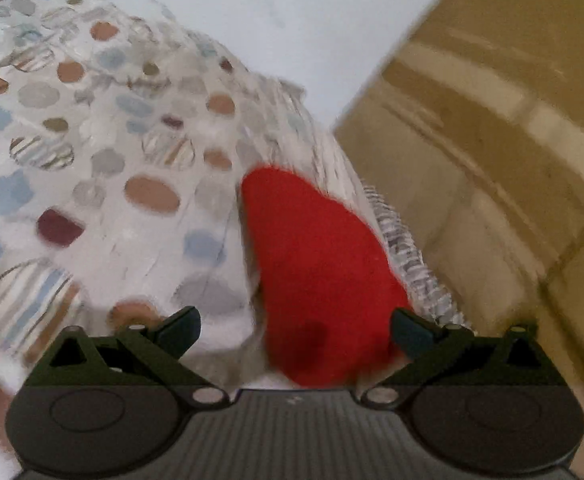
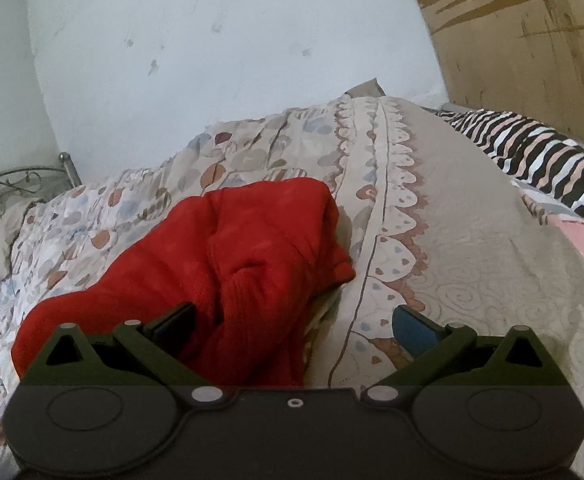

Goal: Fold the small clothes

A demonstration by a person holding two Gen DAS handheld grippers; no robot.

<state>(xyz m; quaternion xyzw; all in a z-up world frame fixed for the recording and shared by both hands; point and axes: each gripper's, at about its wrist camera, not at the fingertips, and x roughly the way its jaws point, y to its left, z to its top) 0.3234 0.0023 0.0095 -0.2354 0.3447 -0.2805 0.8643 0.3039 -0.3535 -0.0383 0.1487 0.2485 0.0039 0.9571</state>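
Observation:
A small red knit garment (image 2: 220, 264) lies crumpled on a patterned bedspread (image 2: 472, 264). In the right wrist view it fills the centre left, and my right gripper (image 2: 294, 330) is open right over its near edge, the left finger (image 2: 174, 326) against the cloth. In the blurred left wrist view the same red garment (image 1: 316, 264) lies between the fingers of my left gripper (image 1: 296, 330), which is open and holds nothing. The spotted bedspread (image 1: 92, 160) spreads to its left.
A pale wall (image 2: 232, 40) rises behind the bed. Brown cardboard boxes (image 2: 532, 40) stand at the right, also in the left wrist view (image 1: 492, 120). A striped cloth (image 2: 540, 160) lies at the bed's far right. A metal bedframe (image 2: 20, 176) shows at far left.

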